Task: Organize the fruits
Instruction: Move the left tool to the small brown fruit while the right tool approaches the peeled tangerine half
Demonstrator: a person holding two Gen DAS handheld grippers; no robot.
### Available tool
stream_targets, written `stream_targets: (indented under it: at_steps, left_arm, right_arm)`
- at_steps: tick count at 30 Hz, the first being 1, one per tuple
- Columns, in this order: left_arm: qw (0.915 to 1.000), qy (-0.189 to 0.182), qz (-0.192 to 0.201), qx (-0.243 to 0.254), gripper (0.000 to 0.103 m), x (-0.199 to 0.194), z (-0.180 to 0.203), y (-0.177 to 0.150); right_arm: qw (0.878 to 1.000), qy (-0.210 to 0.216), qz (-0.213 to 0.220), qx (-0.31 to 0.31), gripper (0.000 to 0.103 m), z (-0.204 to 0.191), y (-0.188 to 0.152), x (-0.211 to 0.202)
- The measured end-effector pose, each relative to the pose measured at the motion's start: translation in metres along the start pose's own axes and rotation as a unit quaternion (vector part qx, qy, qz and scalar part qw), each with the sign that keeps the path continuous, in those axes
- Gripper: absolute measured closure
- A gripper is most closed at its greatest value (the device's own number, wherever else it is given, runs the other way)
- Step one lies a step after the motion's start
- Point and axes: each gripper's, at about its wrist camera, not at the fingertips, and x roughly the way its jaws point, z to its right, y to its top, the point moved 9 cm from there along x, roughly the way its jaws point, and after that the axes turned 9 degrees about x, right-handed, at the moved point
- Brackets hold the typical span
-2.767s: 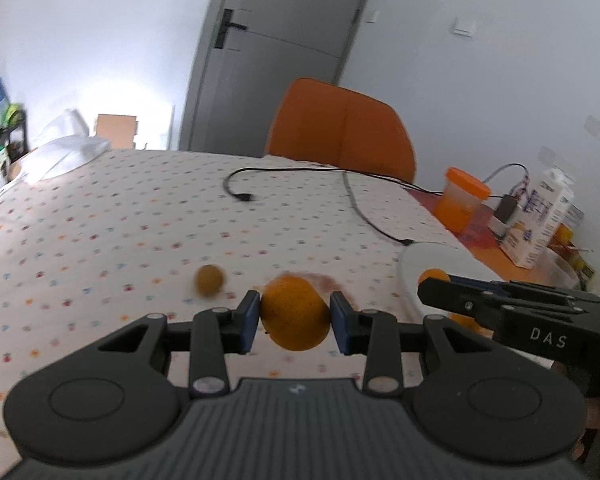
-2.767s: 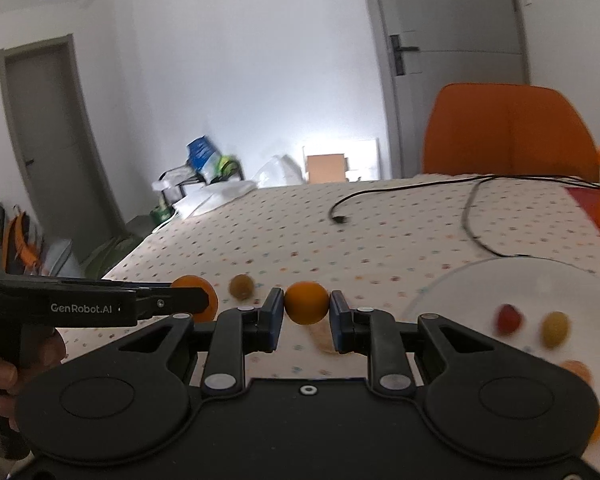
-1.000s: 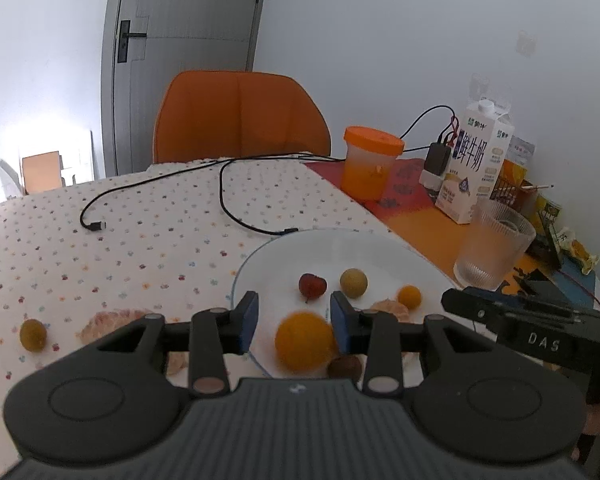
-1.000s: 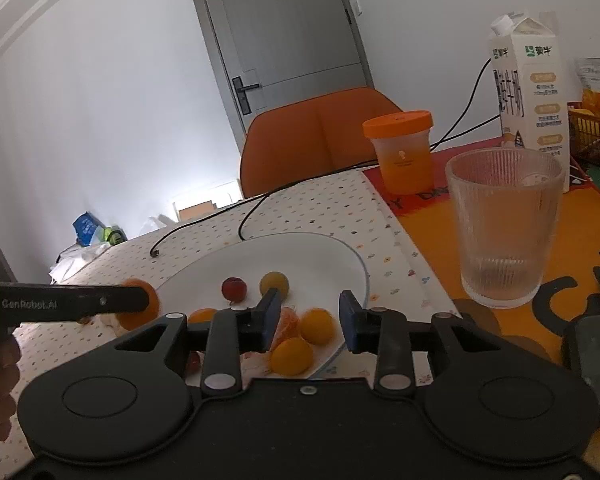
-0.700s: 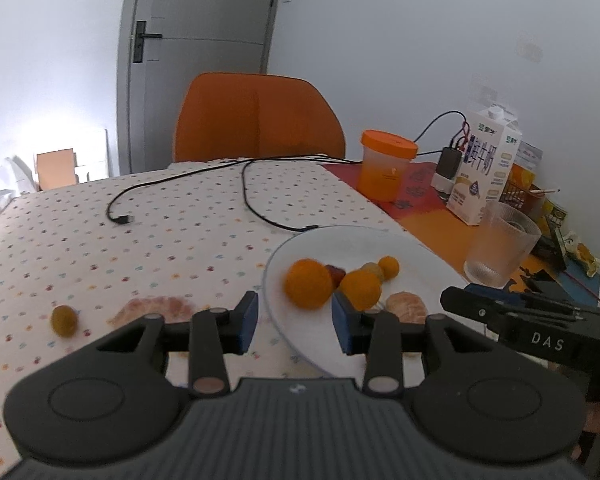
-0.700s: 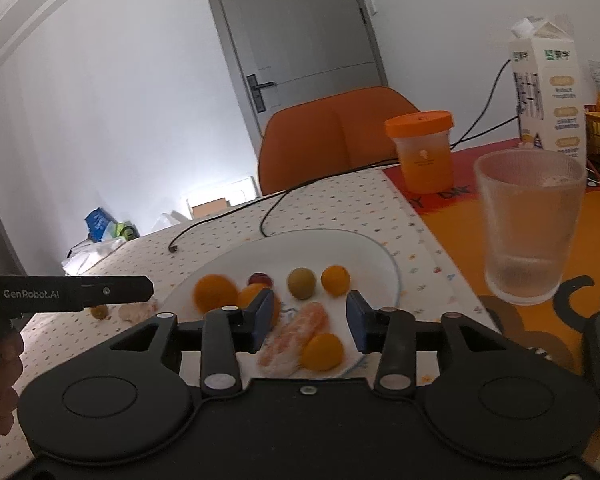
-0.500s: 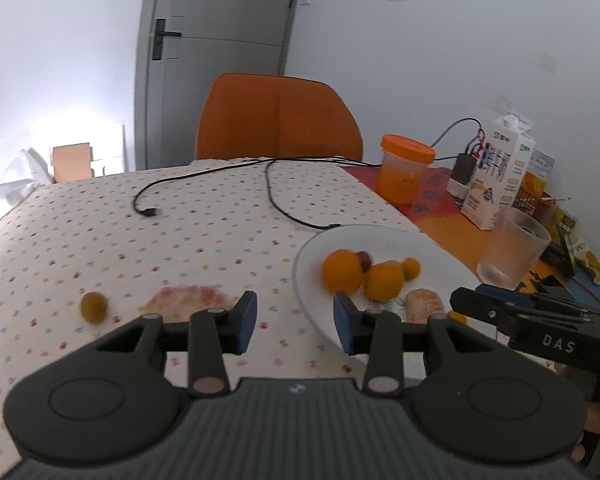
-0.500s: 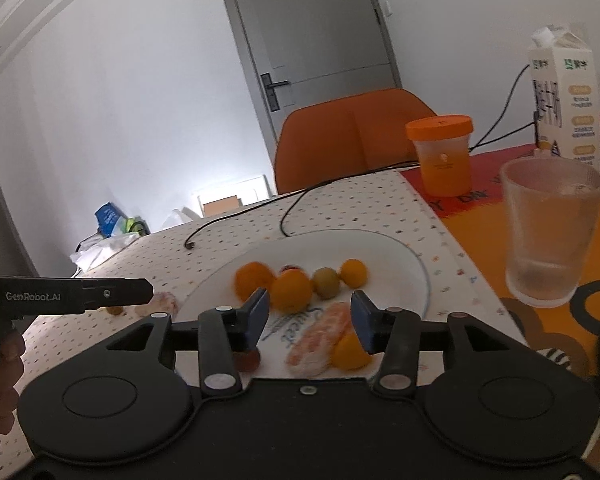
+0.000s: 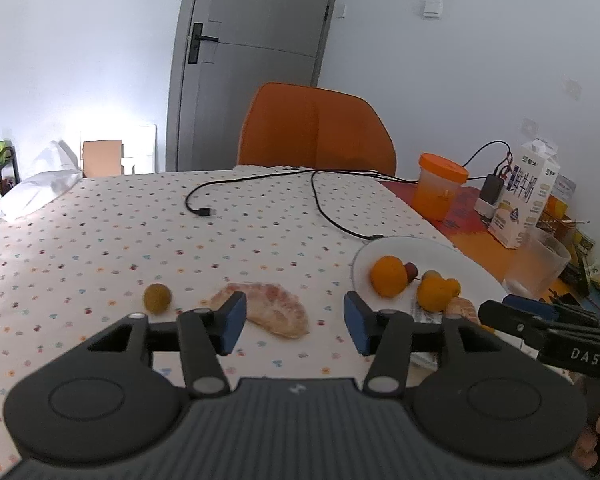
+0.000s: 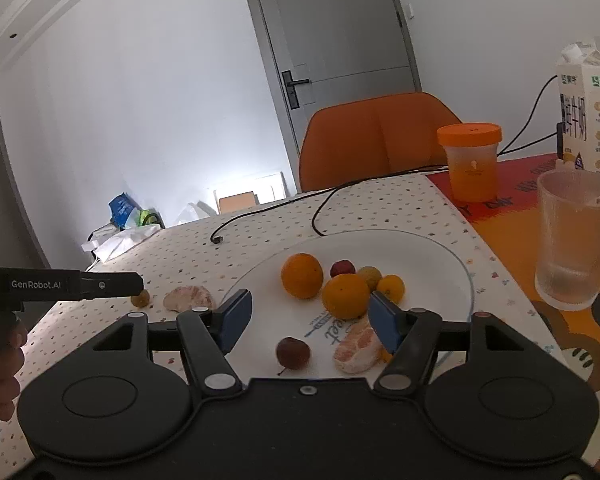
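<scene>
Left gripper (image 9: 292, 326) gapes above peeled segment (image 9: 274, 308); right gripper (image 10: 310, 320) spread over plate (image 10: 432, 248)

A home dining room is indicated by a cloth-covered table (image 9: 100, 240), 1 orange chair (image 9: 316, 128), a milk carton (image 9: 528, 196) and a door (image 9: 252, 60).

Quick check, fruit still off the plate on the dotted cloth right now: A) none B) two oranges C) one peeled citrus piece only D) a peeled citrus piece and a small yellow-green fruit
D: the peeled citrus piece and the small yellow-green fruit lie on the tablecloth, left of the plate; both oranges sit on the plate.
</scene>
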Motion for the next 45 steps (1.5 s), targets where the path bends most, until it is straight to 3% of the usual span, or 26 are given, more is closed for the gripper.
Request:
stream_targets:
  at_steps: [24,30,34,45]
  left_arm:
    - [0.9971,0.057,-0.001,-0.051,0.049,-0.012,-0.083,-0.009]
    - [0.9963,0.063,-0.008,-0.058,0.049,-0.004,-0.095,-0.013]
    - [0.9954,0.068,-0.014,-0.066,0.049,0.002,-0.103,-0.015]
    - [0.9953,0.061,-0.031,-0.068,0.054,0.025,-0.111,-0.021]
  right_arm:
    - [0.993,0.084,-0.041,-0.073,0.041,-0.093,0.001,0.045]
    - [0.99,0.091,-0.061,-0.086,0.043,-0.105,-0.004,0.062]
    - [0.986,0.098,-0.087,-0.105,0.052,-0.114,-0.011,0.074]
    - [0.979,0.094,-0.124,-0.134,0.05,-0.124,-0.025,0.108]
